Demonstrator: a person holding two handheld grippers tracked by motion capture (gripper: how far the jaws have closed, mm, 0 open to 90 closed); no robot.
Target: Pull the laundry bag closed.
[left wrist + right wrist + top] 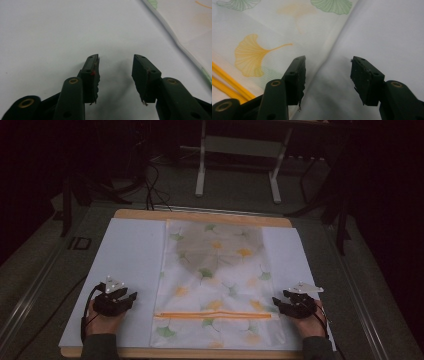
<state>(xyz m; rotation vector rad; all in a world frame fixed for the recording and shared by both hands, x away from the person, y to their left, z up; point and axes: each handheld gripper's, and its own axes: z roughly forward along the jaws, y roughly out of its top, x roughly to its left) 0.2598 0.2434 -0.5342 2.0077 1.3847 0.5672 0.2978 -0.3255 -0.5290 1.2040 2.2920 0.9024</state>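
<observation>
Lying flat mid-tabletop (pixel 130 250), thin white ginkgo-leaf-printed fabric pillowcase with orange zipper (pixel 215 270), likely light, soft, floppy, best pinched at side edges; flanking it, left gripper (pixel 131 297) and right gripper (pixel 276 303), jaws spread, holding nothing.

The person's left hand (pixel 102 322) is reaching in from the near edge, holding the left black two-jaw gripper (pixel 131 298) low, its jaws standing wide apart with nothing between them. The right hand (pixel 311 324) is holding the right black two-jaw gripper (pixel 276 304) likewise, jaws gaping and pointing inward.
</observation>
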